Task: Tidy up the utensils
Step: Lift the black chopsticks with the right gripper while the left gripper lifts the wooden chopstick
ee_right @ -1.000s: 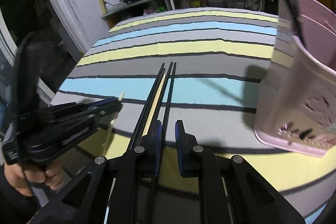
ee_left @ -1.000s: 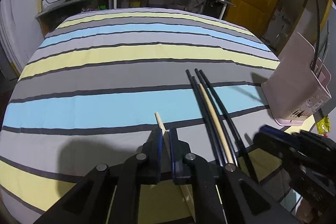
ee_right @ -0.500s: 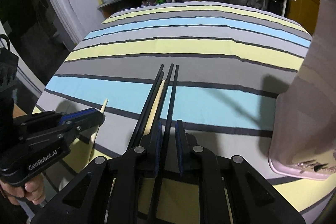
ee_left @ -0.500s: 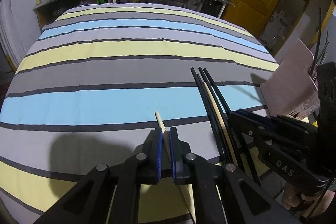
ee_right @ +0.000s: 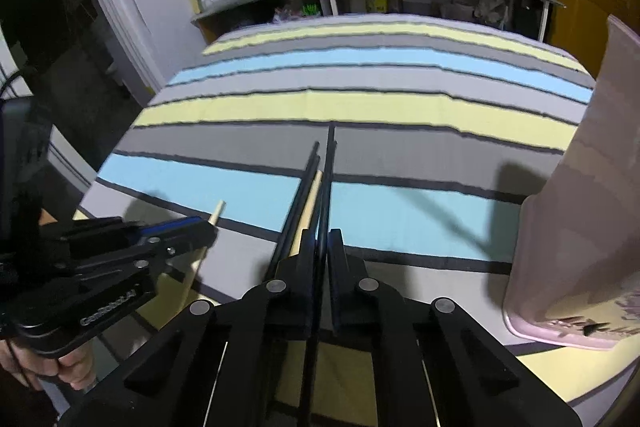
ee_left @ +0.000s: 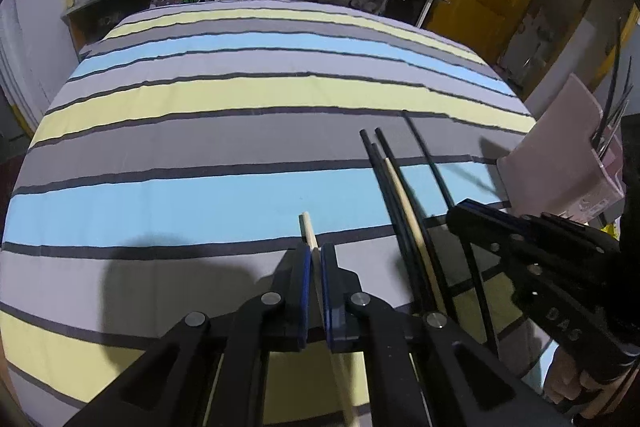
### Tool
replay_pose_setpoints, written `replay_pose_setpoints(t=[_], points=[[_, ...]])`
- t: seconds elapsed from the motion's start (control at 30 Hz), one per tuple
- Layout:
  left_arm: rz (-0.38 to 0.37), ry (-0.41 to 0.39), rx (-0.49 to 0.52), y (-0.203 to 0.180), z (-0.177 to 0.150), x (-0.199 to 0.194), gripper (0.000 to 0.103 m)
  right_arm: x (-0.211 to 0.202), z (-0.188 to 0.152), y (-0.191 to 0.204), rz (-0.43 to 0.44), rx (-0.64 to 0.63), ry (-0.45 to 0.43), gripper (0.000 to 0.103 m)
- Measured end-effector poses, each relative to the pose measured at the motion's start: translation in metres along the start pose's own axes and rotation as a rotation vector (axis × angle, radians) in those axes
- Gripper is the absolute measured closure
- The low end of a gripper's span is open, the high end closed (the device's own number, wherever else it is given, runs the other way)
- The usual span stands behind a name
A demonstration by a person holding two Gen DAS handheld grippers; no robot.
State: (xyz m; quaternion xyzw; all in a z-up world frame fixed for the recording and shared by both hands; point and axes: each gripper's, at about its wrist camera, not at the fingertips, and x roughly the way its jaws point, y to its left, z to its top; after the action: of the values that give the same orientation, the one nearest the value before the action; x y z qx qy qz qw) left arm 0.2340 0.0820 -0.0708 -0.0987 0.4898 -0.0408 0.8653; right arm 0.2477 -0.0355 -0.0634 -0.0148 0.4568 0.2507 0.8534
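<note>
Wooden chopstick (ee_left: 310,237) sits pinched in my left gripper (ee_left: 315,267); my right gripper (ee_right: 323,247) has just closed on one black chopstick (ee_right: 328,163), the others (ee_right: 306,183) lying just left of it. Lifting may drag those. Right of it, the pink holder (ee_right: 580,227) already carries dark utensils (ee_left: 614,115).

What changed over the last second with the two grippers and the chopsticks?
The right gripper has just been closing and now pinches one black chopstick, drawn rightward out of the chopstick bundle. Unchanged: the left gripper stays clamped on the wooden chopstick, and the pink holder has not moved.
</note>
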Motion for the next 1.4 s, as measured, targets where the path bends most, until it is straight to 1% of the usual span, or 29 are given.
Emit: replay_pose_setpoints(t=[0.13, 0.4, 0.67, 1.07, 1.2, 1.27, 1.4], points=[[-0.012, -0.035, 0.008, -0.004, 0.002, -0.018, 0.099, -0.021, 0.003, 0.003, 0.016, -0.002, -0.040, 0.097], [-0.047, -0.107, 0.040, -0.019, 0.006, -0.066, 0.100, -0.067, 0.002, 0.010, 0.045, -0.003, -0.116, 0.097], [-0.092, -0.150, 0.064, -0.033, 0.004, -0.108, 0.101, -0.113, -0.007, 0.008, 0.053, 0.014, -0.185, 0.097], [-0.128, -0.212, 0.117, -0.053, -0.005, -0.157, 0.103, -0.152, -0.018, -0.002, 0.048, 0.047, -0.247, 0.098], [-0.127, -0.203, 0.116, -0.052, -0.004, -0.153, 0.103, -0.156, -0.020, -0.006, 0.046, 0.061, -0.251, 0.098], [-0.125, -0.190, 0.108, -0.048, -0.004, -0.144, 0.103, -0.158, -0.021, -0.009, 0.044, 0.067, -0.256, 0.098], [-0.111, -0.103, 0.087, -0.039, -0.001, -0.102, 0.102, -0.158, -0.019, -0.013, 0.040, 0.075, -0.260, 0.098]])
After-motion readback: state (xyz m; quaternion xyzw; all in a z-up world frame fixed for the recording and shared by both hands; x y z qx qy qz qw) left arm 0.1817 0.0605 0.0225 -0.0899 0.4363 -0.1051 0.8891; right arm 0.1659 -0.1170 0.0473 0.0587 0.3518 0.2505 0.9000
